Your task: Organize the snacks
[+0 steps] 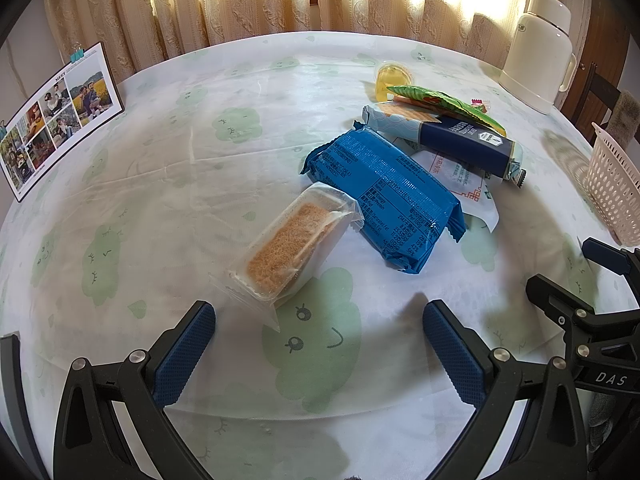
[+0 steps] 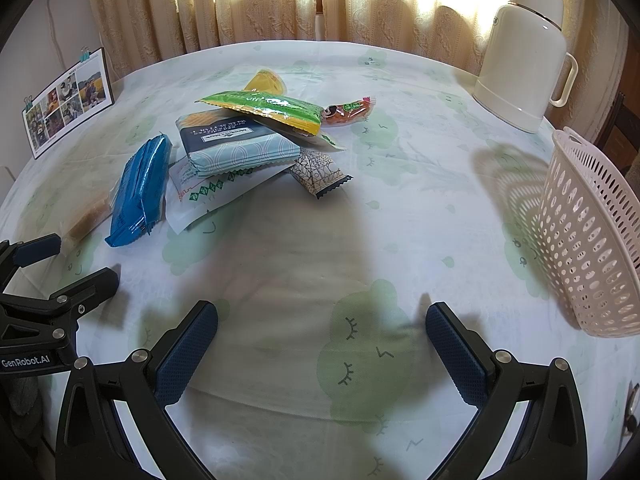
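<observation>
A pile of snacks lies mid-table. A clear-wrapped cake (image 1: 286,246) lies just ahead of my left gripper (image 1: 320,316), which is open and empty. Beside it lie a blue packet (image 1: 384,196), a navy and pale-blue packet (image 1: 452,136), a green packet (image 1: 444,106) and a yellow jelly cup (image 1: 394,78). In the right wrist view my right gripper (image 2: 322,316) is open and empty over bare cloth, with the blue packet (image 2: 140,192), navy packet (image 2: 236,144), green packet (image 2: 268,110), a patterned small packet (image 2: 320,174) and a red sausage snack (image 2: 348,111) ahead to the left.
A pink perforated basket (image 2: 588,240) stands at the right edge of the table; it also shows in the left wrist view (image 1: 612,188). A cream thermos jug (image 2: 524,56) stands at the back right. A photo card (image 1: 52,120) leans at the back left. Curtains hang behind the table.
</observation>
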A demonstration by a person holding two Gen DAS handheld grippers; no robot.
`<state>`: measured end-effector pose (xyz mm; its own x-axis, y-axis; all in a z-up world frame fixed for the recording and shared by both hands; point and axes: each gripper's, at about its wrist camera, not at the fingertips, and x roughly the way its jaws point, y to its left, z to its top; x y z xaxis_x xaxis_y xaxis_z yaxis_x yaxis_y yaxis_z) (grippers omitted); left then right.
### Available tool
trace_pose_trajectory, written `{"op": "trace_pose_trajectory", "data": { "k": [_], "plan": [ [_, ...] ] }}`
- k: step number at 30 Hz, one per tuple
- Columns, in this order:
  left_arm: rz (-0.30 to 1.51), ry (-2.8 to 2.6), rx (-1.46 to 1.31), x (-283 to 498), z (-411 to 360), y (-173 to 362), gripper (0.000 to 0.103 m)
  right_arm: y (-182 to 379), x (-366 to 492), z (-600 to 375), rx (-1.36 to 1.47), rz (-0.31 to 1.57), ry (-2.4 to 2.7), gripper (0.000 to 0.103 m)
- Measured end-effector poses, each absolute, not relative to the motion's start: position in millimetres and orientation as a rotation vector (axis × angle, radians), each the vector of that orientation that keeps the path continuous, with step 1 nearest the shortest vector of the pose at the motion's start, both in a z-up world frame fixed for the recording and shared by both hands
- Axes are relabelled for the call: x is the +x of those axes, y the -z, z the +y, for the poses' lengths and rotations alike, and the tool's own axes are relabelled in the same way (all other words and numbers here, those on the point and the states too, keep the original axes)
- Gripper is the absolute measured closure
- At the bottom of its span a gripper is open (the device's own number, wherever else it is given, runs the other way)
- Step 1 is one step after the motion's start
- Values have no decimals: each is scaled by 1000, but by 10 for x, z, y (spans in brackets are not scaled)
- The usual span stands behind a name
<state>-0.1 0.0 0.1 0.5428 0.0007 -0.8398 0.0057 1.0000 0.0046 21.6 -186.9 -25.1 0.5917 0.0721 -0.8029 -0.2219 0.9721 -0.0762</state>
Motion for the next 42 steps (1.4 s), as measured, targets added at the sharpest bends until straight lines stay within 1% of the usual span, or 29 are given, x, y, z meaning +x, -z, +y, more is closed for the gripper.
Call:
{"op": "trace_pose_trajectory", "data": {
  "k": [11,14,24,25,27,29,33,36,37,38,39,41,42],
  "plan": [
    [999,14,1,1,13,-7,0,253,218,-1867,-175,923,-172,0],
    [996,28,-36,-17,102,-66,1,256,216,-1868,-169,920,-175,0],
    [953,-22,-53,18,317,-194,1,160,151,-2062,-17,870,-232,0],
    [957,-17,-49,38,321,-186,2,153,143,-2070,-12,863,-235,0],
    [959,-11,-28,92,321,-164,10,141,121,-2062,-12,847,-240,0],
    [974,-14,0,162,305,-126,28,116,104,-2065,-12,829,-247,0],
    [977,7,10,229,296,-98,33,106,76,-2068,-7,818,-253,0],
    [967,36,27,246,263,-107,44,104,70,-2073,-3,814,-255,0],
    [968,50,29,250,250,-102,50,104,67,-2070,-3,812,-257,0],
    [968,62,32,246,234,-102,55,105,58,-2075,-4,811,-258,0],
    [965,64,38,236,217,-108,57,103,52,-2074,-5,808,-260,0],
    [959,62,43,210,201,-125,69,95,41,-2082,-5,802,-266,0],
    [954,57,42,189,200,-143,72,94,34,-2080,-5,800,-268,0]
  ]
}}
